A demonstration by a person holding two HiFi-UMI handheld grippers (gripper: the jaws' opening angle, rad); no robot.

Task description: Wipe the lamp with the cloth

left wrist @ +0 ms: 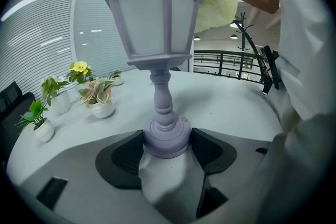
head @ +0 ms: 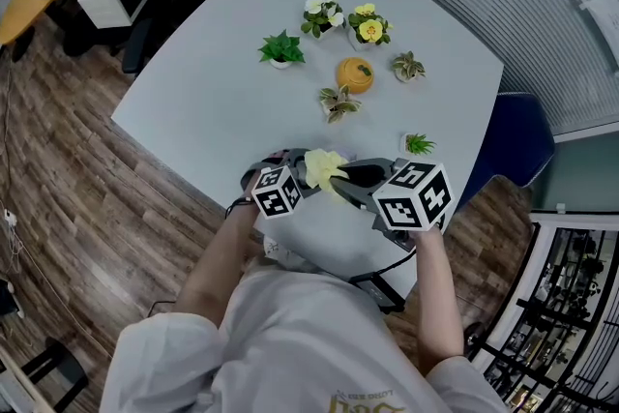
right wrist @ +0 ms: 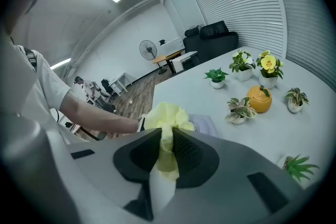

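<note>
Lilac lantern-shaped lamp [left wrist: 157, 23] held by its base, a pale yellow fluffy cloth [right wrist: 167, 115] against its top
The left gripper [left wrist: 167, 148] has both jaws closed tight on the lamp's round foot, over the near edge of the pale grey table [head: 213, 97]. The right gripper [right wrist: 167, 152] pinches the cloth between its jaws, bunched on the lantern's roof. Small potted plants and an orange pumpkin-shaped pot [head: 354, 73] stand farther out on the table

lamp [left wrist: 160, 39] pale lilac. cloth [right wrist: 167, 118] pale yellow. pot [head: 354, 73] beyond lamp orange, green stalk. table [head: 222, 102] under lamp plain grey-white.
</note>
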